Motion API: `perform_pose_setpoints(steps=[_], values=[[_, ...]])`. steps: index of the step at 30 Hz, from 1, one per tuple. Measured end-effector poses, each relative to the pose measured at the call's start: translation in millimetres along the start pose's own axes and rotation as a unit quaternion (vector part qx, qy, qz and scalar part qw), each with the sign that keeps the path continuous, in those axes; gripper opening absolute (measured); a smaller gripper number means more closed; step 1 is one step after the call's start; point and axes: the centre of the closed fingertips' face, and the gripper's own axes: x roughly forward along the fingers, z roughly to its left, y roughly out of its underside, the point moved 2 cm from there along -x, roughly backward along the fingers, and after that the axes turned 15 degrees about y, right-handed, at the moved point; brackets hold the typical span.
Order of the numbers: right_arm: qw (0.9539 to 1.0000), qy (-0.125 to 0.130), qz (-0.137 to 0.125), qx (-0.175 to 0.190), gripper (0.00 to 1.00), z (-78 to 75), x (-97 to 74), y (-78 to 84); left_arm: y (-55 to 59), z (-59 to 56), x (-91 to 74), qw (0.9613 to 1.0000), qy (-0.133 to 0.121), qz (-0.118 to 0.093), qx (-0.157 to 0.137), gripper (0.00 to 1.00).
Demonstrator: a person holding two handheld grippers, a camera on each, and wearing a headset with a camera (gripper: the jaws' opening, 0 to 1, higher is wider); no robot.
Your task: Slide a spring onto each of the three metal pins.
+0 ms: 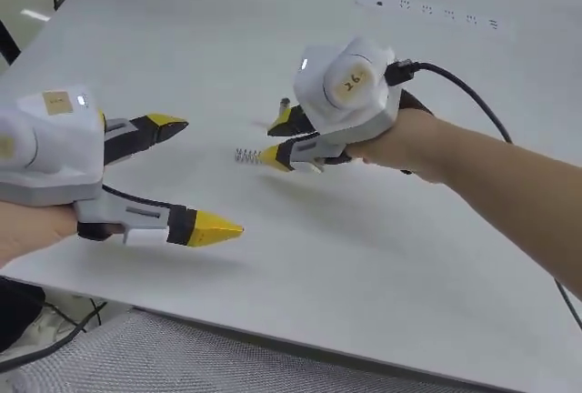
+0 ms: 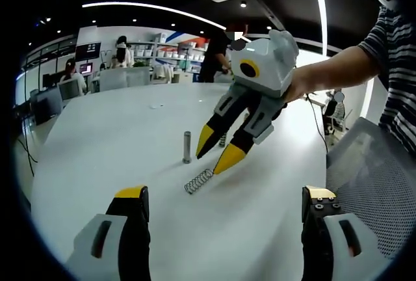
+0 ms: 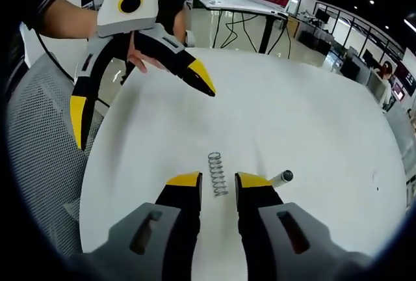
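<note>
Steel pin bare | spring loose on the worktop | your right tongs slightly apart astride it, left tongs spread, empty | none threaded yet, I judge.

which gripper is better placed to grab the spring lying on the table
Right: the right gripper is open with its tips flanking the spring; the left gripper hangs wide open, farther back.

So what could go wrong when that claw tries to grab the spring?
The spring lies flat on the smooth white table, just between the tips of the right claw. A pinch that is a bit off might make it roll or ping away. The metal pin stands close beside that claw, so a sideways bump could probably knock it over.
</note>
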Motion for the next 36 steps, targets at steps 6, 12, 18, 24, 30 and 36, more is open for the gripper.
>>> perform_pose_setpoints(steps=[6, 12, 18, 24, 30, 36], values=[[0.9999, -0.004, 0.013, -0.005, 0.20, 4.5, 9.2, 6.3, -1.2, 1.2, -0.4, 1.0000, -0.001, 0.000, 0.002, 0.97], [0.9996, 0.002, 0.027, 0.001, 0.18, 5.5, 16.3, 14.8, -1.0, 1.7, 1.5, 1.0000, 0.000, -0.001, 0.001, 0.97], [0.9995, 0.006, 0.028, 0.015, 0.16, 4.9, 19.4, 16.8, -2.2, 0.9, 5.1, 1.0000, 0.005, 0.001, 0.004, 0.97], [0.9995, 0.004, 0.029, 0.014, 0.13, 5.4, 20.8, 18.8, -4.6, 0.7, 5.6, 1.0000, 0.006, 0.000, 0.005, 0.97], [0.9995, -0.003, 0.023, 0.020, 0.13, 7.9, 22.1, 18.3, -4.1, -2.2, 5.6, 0.9999, 0.008, 0.004, 0.007, 0.97], [0.9995, -0.008, 0.013, 0.027, 0.12, 10.2, 9.8, 17.2, -5.7, -6.7, 7.4, 0.9999, 0.012, 0.007, 0.009, 0.97]])
